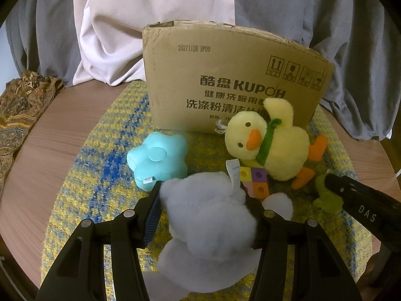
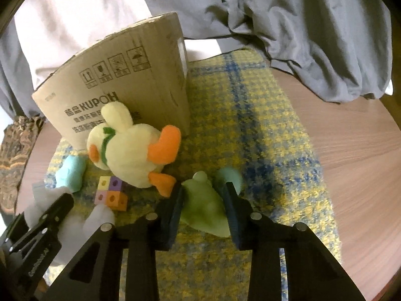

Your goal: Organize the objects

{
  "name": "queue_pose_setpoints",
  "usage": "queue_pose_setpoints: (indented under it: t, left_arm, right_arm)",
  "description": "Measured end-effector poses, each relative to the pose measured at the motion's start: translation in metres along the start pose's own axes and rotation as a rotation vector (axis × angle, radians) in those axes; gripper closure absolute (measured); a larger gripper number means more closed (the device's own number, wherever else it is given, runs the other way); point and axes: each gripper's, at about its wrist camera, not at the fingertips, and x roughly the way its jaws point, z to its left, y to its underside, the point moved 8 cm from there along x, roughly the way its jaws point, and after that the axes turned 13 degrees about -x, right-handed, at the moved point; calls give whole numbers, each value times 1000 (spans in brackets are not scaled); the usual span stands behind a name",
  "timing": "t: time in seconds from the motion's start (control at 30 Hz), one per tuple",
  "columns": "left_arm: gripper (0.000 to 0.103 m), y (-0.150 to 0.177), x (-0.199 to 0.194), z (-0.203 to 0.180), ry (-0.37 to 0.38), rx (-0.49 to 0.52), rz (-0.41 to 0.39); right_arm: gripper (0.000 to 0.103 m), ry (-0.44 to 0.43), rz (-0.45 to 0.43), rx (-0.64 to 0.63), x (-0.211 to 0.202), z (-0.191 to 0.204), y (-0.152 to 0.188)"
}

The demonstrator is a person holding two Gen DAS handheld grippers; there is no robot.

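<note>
My left gripper (image 1: 203,215) has its jaws clamped on the grey plush toy (image 1: 208,225), in front of the cardboard box (image 1: 225,75). My right gripper (image 2: 204,200) has its jaws against the green plush toy (image 2: 205,200), on the rug (image 2: 263,130) right of the yellow duck (image 2: 130,155), which leans against the box.

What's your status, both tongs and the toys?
Left tongs shut on grey plush. Right tongs astride green plush, pads touching. Yellow duck blocks the cardboard box.
</note>
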Motion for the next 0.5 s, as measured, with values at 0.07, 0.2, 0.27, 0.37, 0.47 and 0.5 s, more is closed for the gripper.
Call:
queue_pose_setpoints:
  t: [0.07,0.2,0.27,0.37,0.47,0.5]
  left_arm:
    - [49,-1,-2,-1,-1,1,-5]
    - [49,-1,-4,-2,1,2,-8]
    - [49,-2,-5,-2,2,2,-10]
    - [49,-2,-7,-3,4,1,-13]
    - [49,-2,-10,-3,8,2,-16]
    - [49,-3,-11,-3,9,2,-18]
  right_arm:
    - [70,-2,-2,7,1,0,1]
    - [71,-6,-5,10,-1,3,1]
    - [72,-7,-9,12,-2,3,1]
    - [75,-10,-14,12,-6,4,2]
    - [79,-12,-21,15,-9,4,2]
    - [82,-13,-23,15,-10,4,1]
